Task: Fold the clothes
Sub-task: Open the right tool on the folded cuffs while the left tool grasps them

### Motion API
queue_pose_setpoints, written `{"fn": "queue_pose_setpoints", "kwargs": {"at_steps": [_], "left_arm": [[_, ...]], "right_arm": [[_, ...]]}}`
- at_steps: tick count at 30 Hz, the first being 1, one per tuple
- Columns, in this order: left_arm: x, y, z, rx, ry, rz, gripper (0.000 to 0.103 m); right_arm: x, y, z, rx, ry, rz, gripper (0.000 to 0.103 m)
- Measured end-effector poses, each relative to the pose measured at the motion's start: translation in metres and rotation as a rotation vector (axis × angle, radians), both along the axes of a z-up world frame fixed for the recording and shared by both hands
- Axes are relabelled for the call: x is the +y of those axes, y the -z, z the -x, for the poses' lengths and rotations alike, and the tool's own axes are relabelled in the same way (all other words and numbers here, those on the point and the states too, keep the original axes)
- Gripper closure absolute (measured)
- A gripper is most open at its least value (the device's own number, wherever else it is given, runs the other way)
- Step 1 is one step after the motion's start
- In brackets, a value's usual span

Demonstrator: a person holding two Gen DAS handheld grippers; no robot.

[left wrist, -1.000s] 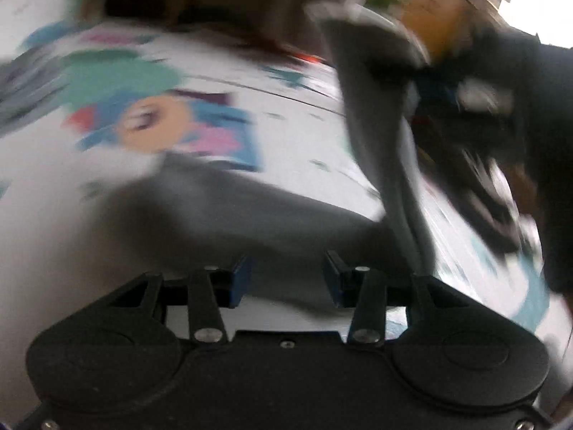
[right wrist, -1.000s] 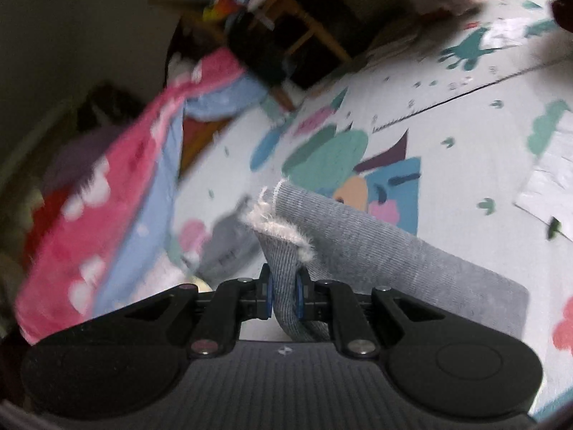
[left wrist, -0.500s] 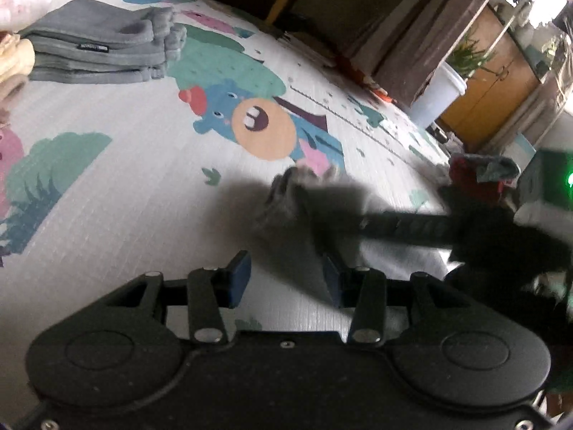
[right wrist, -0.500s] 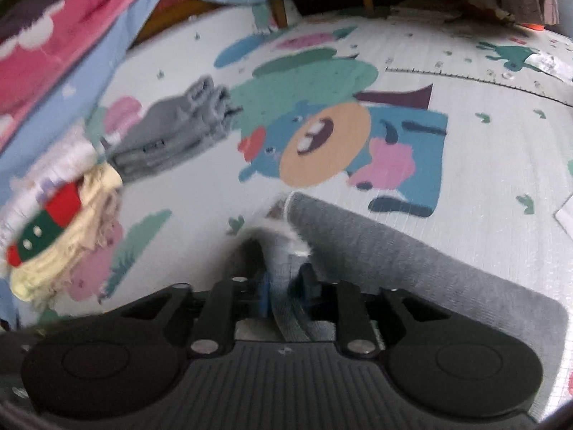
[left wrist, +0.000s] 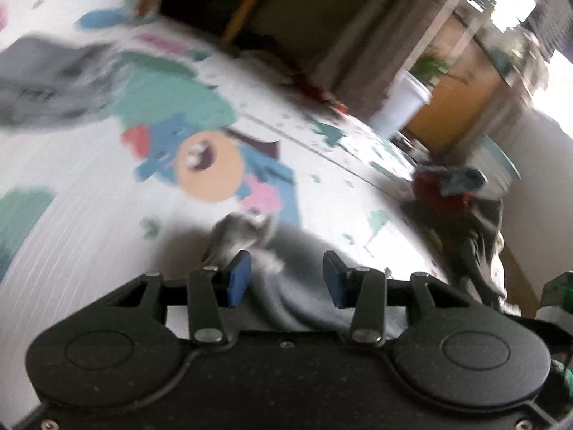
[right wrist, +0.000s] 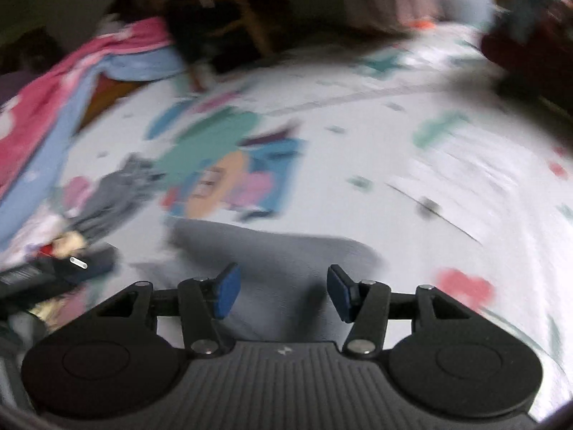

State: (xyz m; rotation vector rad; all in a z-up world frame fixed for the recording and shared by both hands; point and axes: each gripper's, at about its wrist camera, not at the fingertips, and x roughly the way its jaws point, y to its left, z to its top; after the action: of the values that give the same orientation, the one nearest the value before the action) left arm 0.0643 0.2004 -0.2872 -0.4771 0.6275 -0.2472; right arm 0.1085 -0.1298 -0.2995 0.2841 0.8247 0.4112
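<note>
A: We log the grey knit garment [right wrist: 272, 251] lying flat on the printed play mat [right wrist: 412, 215], low and centre in the right wrist view, just beyond the fingers. The right gripper [right wrist: 283, 292] has its jaws opening; the cloth shows in the gap, but the pads do not press it.

B: Agreed. In the left wrist view the same grey cloth [left wrist: 297, 268] sits at lower centre, its frayed end [left wrist: 247, 231] bunched beside the left pad. The left gripper [left wrist: 286, 279] stands with jaws apart, nothing pinched.

A: Handling, as we judge it: light, soft, ribbed knit. It will drape and sag, not hold a crease unaided.

B: So we would take it at a hem or corner, both layers together, not mid-panel. The frayed end may slip or pull threads.

A: Noted: a folded grey stack [right wrist: 118, 193] lies at left of that frame, well apart.
</note>
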Motion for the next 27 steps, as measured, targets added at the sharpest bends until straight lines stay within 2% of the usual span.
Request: {"fn": "queue_pose_setpoints", "kwargs": {"at_steps": [2,4,5,6,7,9,11,16,18,19,20,25,27], "left_arm": [[-0.010,0.001,-0.012,-0.025,0.063,-0.023,0.060],[-0.014,0.018,-0.026,0.021,0.071,-0.067,0.060],[-0.014,0.030,-0.032,0.077,0.036,-0.124,0.066],[-0.012,0.036,-0.032,0.093,0.019,-0.154,0.075],[-0.011,0.040,-0.031,0.093,0.011,-0.172,0.077],[-0.012,0.036,-0.028,0.081,0.031,-0.163,0.077],[-0.016,0.033,-0.029,0.082,0.060,-0.174,0.072],[-0.015,0.037,-0.034,0.130,0.028,-0.186,0.071],[-0.023,0.037,-0.036,0.136,0.040,-0.224,0.071],[-0.028,0.036,-0.037,0.133,0.064,-0.264,0.089],[-0.031,0.033,-0.036,0.118,0.081,-0.280,0.096],[-0.023,-0.001,-0.029,0.024,0.092,-0.274,0.096],[-0.017,-0.003,-0.030,0.029,0.090,-0.261,0.096]], "right_arm": [[-0.012,0.009,0.000,0.018,0.026,-0.027,0.055],[-0.014,0.012,0.000,0.008,0.014,-0.043,0.061],[-0.011,0.013,-0.001,0.002,0.000,-0.047,0.063],[-0.009,0.014,-0.002,-0.004,-0.015,-0.050,0.064],[-0.006,0.016,-0.005,-0.004,-0.032,-0.048,0.064],[0.000,0.020,-0.009,-0.001,-0.060,-0.038,0.064],[0.004,0.023,-0.013,0.004,-0.082,-0.027,0.064],[0.005,0.030,-0.011,0.012,-0.105,-0.010,0.064],[0.004,0.029,-0.012,0.016,-0.099,-0.023,0.064],[0.004,0.028,-0.012,0.018,-0.095,-0.029,0.064],[0.003,0.025,-0.012,0.010,-0.089,-0.037,0.064],[-0.001,-0.002,-0.006,-0.108,-0.074,-0.040,0.064],[0.004,-0.007,-0.009,-0.141,-0.097,-0.025,0.064]]}}
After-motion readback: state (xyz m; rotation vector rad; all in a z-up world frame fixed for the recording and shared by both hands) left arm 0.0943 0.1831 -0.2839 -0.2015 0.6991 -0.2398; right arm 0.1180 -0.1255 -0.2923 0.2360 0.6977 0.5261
